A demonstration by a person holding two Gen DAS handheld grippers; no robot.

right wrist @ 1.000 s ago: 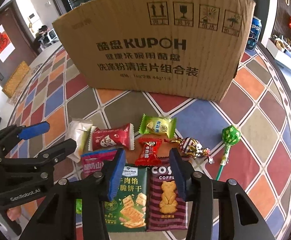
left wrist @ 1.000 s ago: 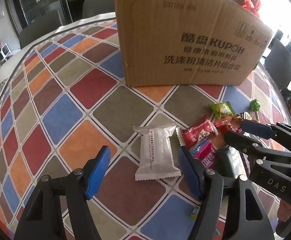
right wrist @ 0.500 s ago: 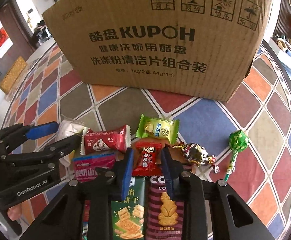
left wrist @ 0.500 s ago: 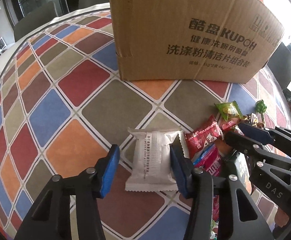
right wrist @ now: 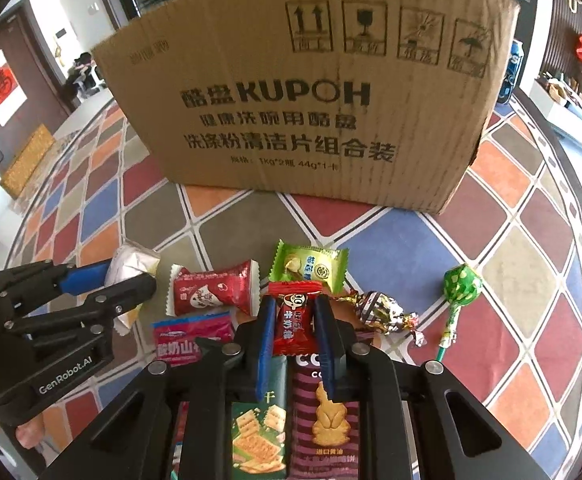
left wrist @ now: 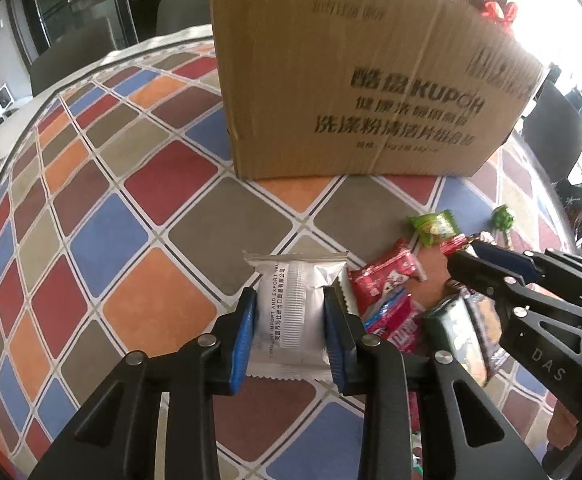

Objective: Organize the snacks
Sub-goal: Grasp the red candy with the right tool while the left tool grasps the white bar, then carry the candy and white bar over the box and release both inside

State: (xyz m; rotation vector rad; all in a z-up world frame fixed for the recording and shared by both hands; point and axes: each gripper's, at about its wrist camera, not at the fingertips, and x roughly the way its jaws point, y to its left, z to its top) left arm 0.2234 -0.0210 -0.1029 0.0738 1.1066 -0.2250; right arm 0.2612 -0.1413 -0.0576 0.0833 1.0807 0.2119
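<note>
Left wrist view: left tool pinching white packet before cardboard box. Right tool pinching red candy. Remaining snacks loose before box; interior hidden, likely early.

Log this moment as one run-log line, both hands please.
left gripper: jaws just closed on silver snack pack | right gripper: shut on small red candy | cardboard box: behind, upright

Bright daylight from blown-out window at upper right; soft shadows under cardboard box; box print motion-blurred in left view; strong fisheye bending, dark vignette at corners.
</note>
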